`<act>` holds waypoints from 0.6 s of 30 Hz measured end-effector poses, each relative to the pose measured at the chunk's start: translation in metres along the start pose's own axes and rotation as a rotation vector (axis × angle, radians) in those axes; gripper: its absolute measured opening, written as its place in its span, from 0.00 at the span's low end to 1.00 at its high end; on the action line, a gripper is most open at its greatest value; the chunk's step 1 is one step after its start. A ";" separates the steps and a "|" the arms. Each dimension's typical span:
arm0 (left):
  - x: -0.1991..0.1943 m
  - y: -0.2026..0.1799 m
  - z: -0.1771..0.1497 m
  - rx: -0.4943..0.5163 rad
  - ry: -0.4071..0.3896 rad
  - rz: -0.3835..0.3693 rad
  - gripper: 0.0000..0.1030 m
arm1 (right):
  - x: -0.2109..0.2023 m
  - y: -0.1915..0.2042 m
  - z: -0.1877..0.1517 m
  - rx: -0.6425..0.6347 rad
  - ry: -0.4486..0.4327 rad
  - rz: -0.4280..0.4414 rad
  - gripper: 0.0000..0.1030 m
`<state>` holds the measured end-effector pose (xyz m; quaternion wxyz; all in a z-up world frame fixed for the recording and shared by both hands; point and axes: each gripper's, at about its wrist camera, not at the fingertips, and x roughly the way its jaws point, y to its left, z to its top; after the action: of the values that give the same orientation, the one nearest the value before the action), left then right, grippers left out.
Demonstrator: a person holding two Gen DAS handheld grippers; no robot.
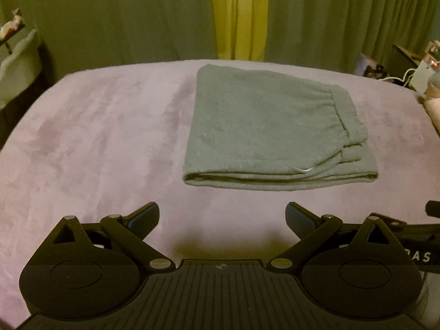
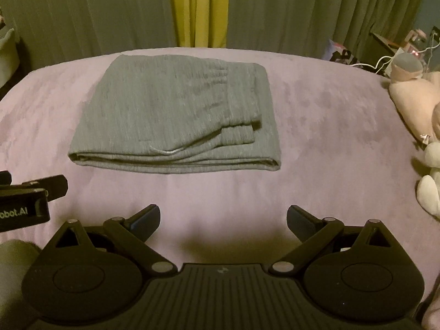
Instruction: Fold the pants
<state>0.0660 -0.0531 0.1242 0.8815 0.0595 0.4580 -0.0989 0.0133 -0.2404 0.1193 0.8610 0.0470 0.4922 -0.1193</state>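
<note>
Grey pants (image 1: 272, 129) lie folded into a flat rectangle on the lilac bed cover (image 1: 96, 143), waistband to the right, folded edge nearest me. They also show in the right wrist view (image 2: 176, 118). My left gripper (image 1: 222, 217) is open and empty, held above the cover just short of the pants' near edge. My right gripper (image 2: 223, 218) is open and empty too, a little to the right of the left one, also short of the pants. The left gripper's body shows at the left edge of the right wrist view (image 2: 30, 195).
Green curtains with a yellow strip (image 1: 239, 13) hang behind the bed. Plush toys (image 2: 420, 104) lie at the bed's right edge. A cluttered side table with cables (image 2: 398, 52) stands at the far right. A pale container (image 1: 16, 63) stands at the far left.
</note>
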 end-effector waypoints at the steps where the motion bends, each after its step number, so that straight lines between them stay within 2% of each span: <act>1: 0.000 0.000 0.001 -0.001 -0.001 -0.002 0.99 | -0.001 0.000 0.002 0.004 -0.003 0.000 0.96; 6: 0.000 0.000 0.004 -0.014 0.007 -0.027 0.99 | 0.001 0.001 0.005 0.026 0.005 0.000 0.96; 13: 0.005 0.000 0.003 -0.033 0.025 -0.022 0.99 | 0.001 0.008 0.003 -0.020 -0.014 -0.046 0.96; 18: 0.008 -0.004 0.003 -0.009 0.027 0.002 0.99 | 0.001 0.005 0.004 -0.010 -0.018 -0.037 0.96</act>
<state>0.0718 -0.0586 0.1187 0.8755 0.0575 0.4703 -0.0950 0.0189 -0.2364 0.1201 0.8632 0.0326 0.4859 -0.1332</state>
